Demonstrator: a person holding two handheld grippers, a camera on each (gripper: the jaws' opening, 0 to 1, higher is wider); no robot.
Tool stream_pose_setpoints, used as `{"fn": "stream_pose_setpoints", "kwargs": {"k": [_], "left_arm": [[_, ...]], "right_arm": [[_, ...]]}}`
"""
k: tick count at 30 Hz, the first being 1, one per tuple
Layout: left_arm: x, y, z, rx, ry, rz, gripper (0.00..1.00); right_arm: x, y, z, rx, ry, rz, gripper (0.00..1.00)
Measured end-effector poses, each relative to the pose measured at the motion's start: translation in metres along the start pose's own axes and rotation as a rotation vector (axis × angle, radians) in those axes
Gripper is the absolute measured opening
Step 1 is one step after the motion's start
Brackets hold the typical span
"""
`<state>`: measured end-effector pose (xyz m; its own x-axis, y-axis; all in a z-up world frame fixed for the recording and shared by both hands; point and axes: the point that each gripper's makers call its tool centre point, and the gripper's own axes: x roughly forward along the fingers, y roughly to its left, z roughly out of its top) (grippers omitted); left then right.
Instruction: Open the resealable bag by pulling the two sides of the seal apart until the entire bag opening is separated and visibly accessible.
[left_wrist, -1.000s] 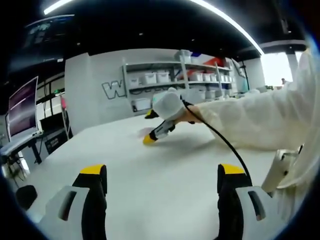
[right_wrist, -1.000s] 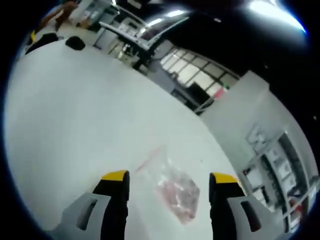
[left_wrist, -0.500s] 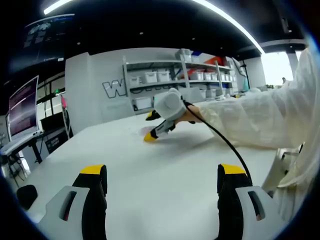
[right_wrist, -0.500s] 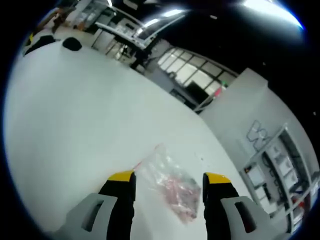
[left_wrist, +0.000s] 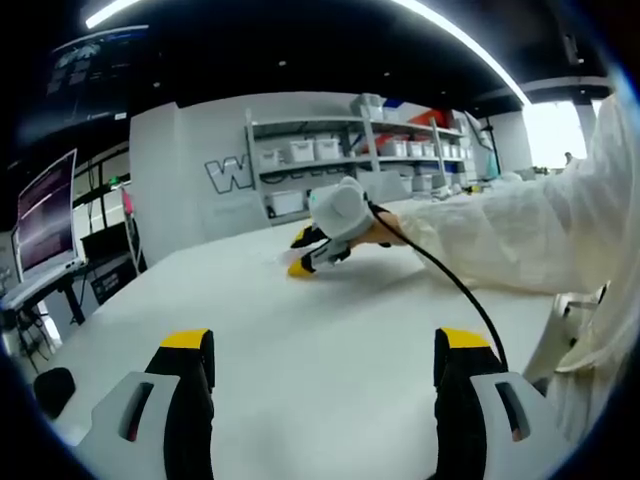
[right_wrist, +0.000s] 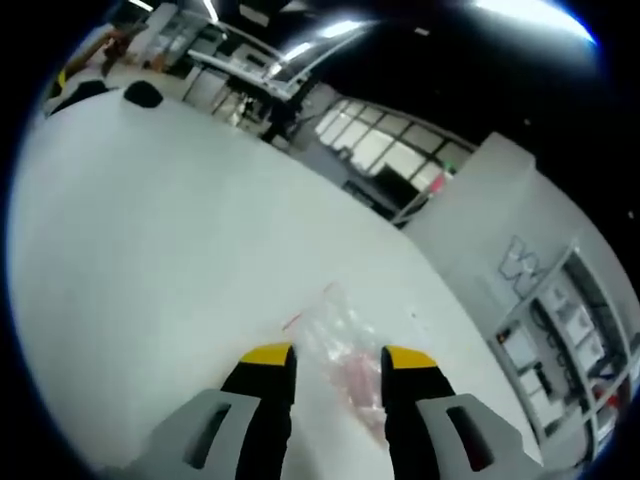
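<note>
A clear resealable bag (right_wrist: 335, 325) with pinkish contents and a thin red seal line lies flat on the white table (right_wrist: 150, 220). My right gripper (right_wrist: 338, 356) hangs low over it, its yellow-tipped jaws narrowed to either side of the bag with a gap still between them. In the left gripper view that same right gripper (left_wrist: 300, 252) sits far across the table (left_wrist: 250, 300), held by a hand in a white sleeve (left_wrist: 520, 240). My left gripper (left_wrist: 325, 342) stands open near the table's front, jaws wide apart with nothing between them.
Shelves with white bins (left_wrist: 350, 160) line the back wall. A monitor (left_wrist: 45, 215) stands at the left on a side desk. A black cable (left_wrist: 450, 290) trails from the right gripper. A small dark object (right_wrist: 143, 93) rests at the table's far end.
The right gripper has come closer to the bag and its jaws have narrowed around it. The left gripper has stayed open and almost still.
</note>
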<state>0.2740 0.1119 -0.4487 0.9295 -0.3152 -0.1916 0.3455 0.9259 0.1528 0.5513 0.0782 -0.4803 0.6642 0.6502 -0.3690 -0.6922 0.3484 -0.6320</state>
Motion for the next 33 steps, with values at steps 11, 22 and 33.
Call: {"fn": "stream_pose_setpoints", "kwargs": {"k": [11, 22, 33], "left_arm": [[0.000, 0.001, -0.003, 0.006, 0.011, 0.000, 0.90], [0.001, 0.001, -0.006, 0.010, 0.019, 0.003, 0.90], [0.001, 0.000, -0.007, 0.014, 0.025, 0.002, 0.90]], "right_arm": [[-0.003, 0.010, 0.001, -0.001, -0.008, 0.022, 0.21], [-0.001, 0.017, 0.002, -0.013, -0.015, 0.037, 0.09], [-0.001, 0.021, -0.001, -0.052, 0.002, 0.042, 0.00]]}}
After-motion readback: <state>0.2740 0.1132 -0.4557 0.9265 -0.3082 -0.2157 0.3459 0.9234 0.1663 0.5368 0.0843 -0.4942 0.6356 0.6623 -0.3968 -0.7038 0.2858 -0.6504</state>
